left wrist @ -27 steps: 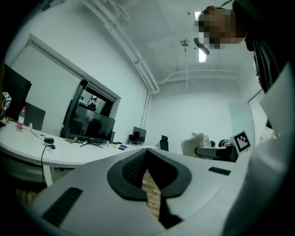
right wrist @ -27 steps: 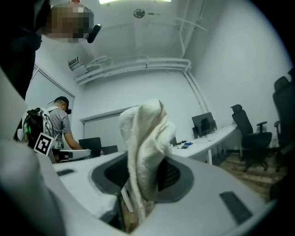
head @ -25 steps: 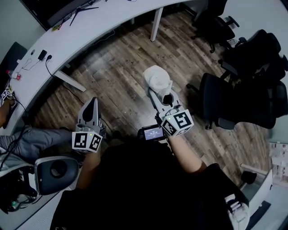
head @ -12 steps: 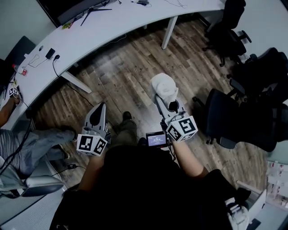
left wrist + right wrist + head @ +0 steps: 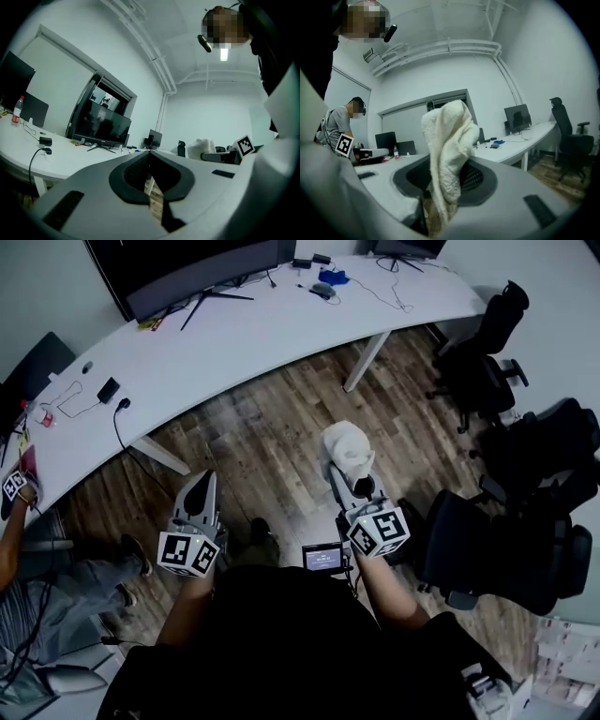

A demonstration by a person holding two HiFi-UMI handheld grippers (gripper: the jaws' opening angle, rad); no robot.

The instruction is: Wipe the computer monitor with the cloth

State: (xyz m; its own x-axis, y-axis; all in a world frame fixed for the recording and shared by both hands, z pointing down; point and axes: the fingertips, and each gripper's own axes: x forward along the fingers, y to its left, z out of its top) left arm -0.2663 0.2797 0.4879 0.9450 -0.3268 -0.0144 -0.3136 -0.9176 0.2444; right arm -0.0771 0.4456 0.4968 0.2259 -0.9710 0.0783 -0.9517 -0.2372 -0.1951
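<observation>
Monitor (image 5: 202,268): wide, dark screen on a splayed foot, at the far edge of the curved white desk (image 5: 272,334), ahead of you and a little to your left. It is well apart from both grippers, and nothing touches it.

Cloth (image 5: 344,448): white, fluffy, bunched. You have it pinched in your right gripper (image 5: 339,468). The jaws press onto its lower part, and the rest stands up past the tips as a loose lobe. In the right gripper view the cloth (image 5: 447,150) fills the middle between the jaws, folded over on itself.

Your right gripper hangs over the wood floor (image 5: 253,446), pointing toward the desk. Your left gripper (image 5: 199,484) is about level with it on your left, also over the floor. The left gripper view shows its jaws pressed together at the tips with nothing between them, only a sliver of floor in the gap behind.

A smaller monitor (image 5: 408,247) stands at the desk's right end. Black office chairs (image 5: 525,521) are to your right. A seated person's legs (image 5: 75,582) show at the left edge. A power adapter (image 5: 108,390) and cables lie on the desk's left part.
</observation>
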